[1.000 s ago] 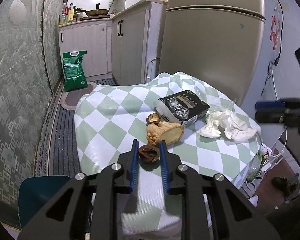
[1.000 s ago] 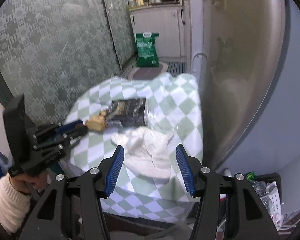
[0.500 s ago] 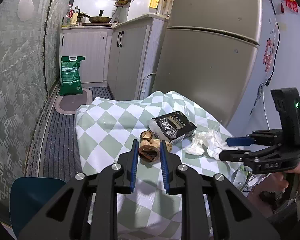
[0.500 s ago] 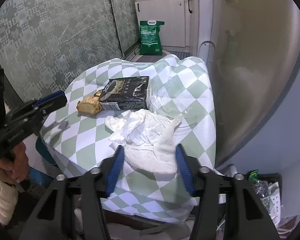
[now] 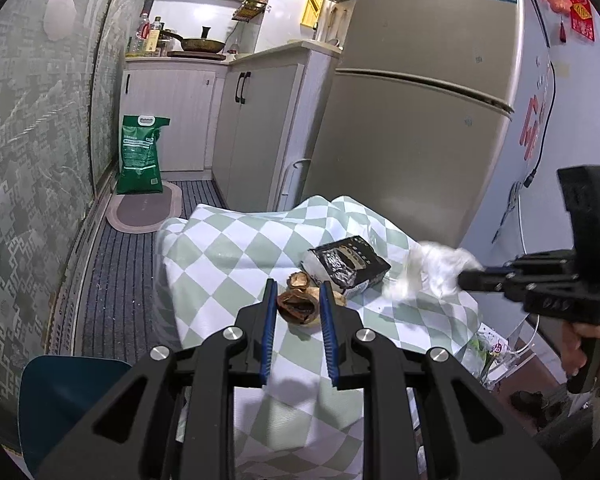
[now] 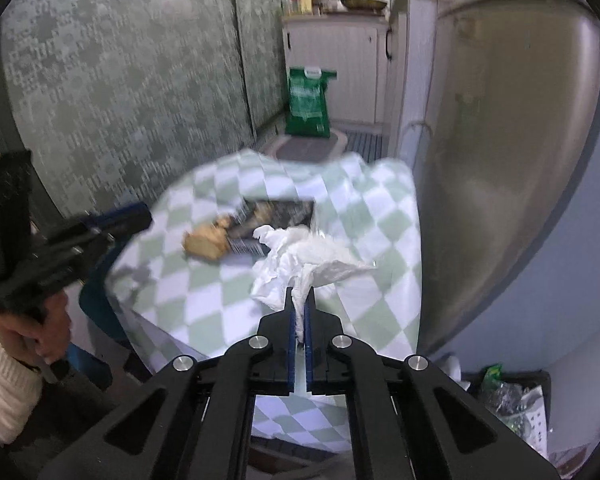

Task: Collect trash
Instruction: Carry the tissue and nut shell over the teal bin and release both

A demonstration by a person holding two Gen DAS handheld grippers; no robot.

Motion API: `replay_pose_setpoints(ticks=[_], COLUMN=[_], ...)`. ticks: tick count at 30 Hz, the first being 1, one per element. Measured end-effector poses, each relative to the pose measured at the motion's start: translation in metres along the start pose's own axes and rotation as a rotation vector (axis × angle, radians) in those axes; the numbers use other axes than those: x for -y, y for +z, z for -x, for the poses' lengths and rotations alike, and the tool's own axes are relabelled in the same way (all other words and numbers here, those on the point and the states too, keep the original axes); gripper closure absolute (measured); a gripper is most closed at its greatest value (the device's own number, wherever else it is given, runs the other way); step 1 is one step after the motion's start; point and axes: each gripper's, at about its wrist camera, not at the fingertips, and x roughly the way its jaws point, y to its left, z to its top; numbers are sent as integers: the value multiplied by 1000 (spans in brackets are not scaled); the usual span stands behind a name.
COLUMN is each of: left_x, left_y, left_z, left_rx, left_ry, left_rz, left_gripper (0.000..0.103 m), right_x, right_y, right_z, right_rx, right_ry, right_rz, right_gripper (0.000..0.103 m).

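Above checked tablecloth: right gripper pinching tissue; left gripper gripping brown peel.

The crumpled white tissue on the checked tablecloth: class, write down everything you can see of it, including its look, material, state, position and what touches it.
The tissue is white, thin, soft-looking paper, crumpled into loose folds. The right gripper, whose jaws have just been closing, is shut on its near end, pinching a twisted strip between the blue pads. The rest spreads over the green-and-white tablecloth, beside the black packet. From the left wrist view it looks blurred.
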Motion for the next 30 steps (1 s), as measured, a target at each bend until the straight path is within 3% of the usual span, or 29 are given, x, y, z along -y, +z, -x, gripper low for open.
replay_pose_setpoints(ticks=[9, 24, 30], left_x=[-28, -103, -131], left_y=[1, -10, -19], left_z=[22, 73, 83], left_rx=[29, 42, -7], left_ry=[30, 164, 199], left_rz=[46, 126, 151], left_gripper=[80, 80, 80], right_x=[-26, -108, -141], right_y=[25, 56, 66], right_z=[17, -11, -29], right_rx=[88, 87, 63], right_ry=[42, 163, 209], right_rz=[26, 112, 143], right_gripper=[100, 100, 100])
